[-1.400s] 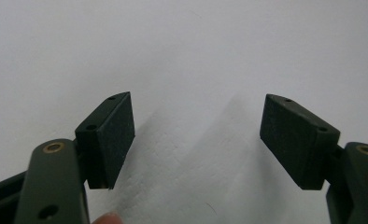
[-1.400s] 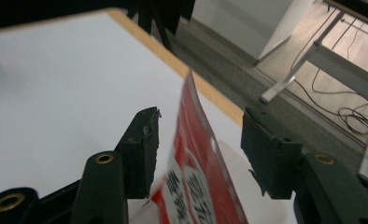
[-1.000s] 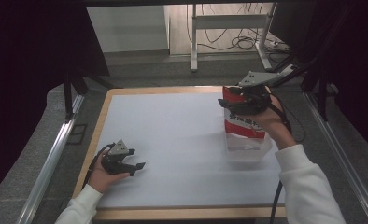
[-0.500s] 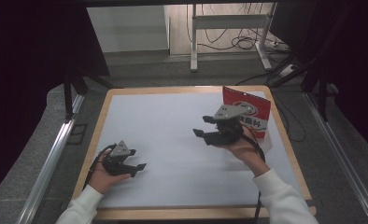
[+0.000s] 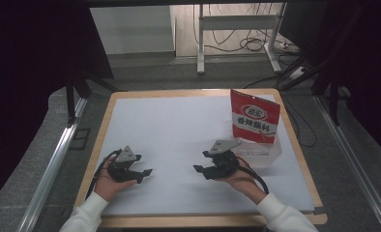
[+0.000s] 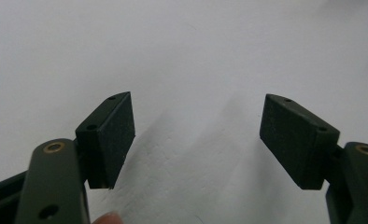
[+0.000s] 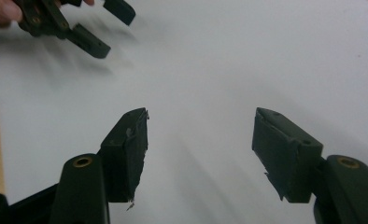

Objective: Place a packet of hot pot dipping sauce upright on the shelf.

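A red snack pouch (image 5: pixel 255 122) with white print stands upright at the back right of the white table sheet (image 5: pixel 174 125). Its base sits in something clear and plastic (image 5: pixel 266 153). My right gripper (image 5: pixel 201 161) lies in a hand in front of the pouch and to its left. It points left, apart from the pouch. In the right gripper view it (image 7: pixel 201 135) is open over bare white sheet. My left gripper (image 5: pixel 144 165) rests at the front left, pointing right. In the left gripper view it (image 6: pixel 198 126) is open with nothing between the pads.
The sheet lies on a wooden board (image 5: pixel 198 221) with a rim around it. The left gripper (image 7: pixel 74 23) appears far off at the top left of the right gripper view. Beyond the table are a metal stand (image 5: pixel 237 34) and cables on the floor.
The right gripper let go of the red pouch at the back right and drew back to the front middle. The pouch stays standing. The left gripper has not moved.
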Available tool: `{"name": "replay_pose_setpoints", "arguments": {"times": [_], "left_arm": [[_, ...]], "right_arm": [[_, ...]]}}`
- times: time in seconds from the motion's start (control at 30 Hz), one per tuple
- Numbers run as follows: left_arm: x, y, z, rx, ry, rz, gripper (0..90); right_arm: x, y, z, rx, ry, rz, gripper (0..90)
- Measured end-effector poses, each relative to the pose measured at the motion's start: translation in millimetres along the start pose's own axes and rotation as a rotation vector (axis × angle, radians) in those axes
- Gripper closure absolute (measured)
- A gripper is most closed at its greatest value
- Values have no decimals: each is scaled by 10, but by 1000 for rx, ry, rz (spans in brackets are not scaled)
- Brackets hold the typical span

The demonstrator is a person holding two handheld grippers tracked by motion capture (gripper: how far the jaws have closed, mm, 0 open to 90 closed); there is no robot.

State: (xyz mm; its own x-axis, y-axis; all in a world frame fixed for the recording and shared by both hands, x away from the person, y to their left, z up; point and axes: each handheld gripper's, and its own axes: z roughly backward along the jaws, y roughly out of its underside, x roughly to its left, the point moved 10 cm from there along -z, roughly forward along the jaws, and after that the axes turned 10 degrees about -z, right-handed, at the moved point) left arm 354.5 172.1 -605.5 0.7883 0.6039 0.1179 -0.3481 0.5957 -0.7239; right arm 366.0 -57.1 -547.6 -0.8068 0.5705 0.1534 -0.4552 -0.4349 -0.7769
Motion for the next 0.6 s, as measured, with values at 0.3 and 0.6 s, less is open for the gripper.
{"name": "replay_pose_setpoints", "arguments": {"times": [0.3,0.6], "left_arm": [[19,-16,1,-8,-8,5,265],[35,-45,-9,-14,-27,11,262]], "right_arm": [[-5,18,20,-8,15,-4,342],[1,62,10,-18,35,-43,275]]}}
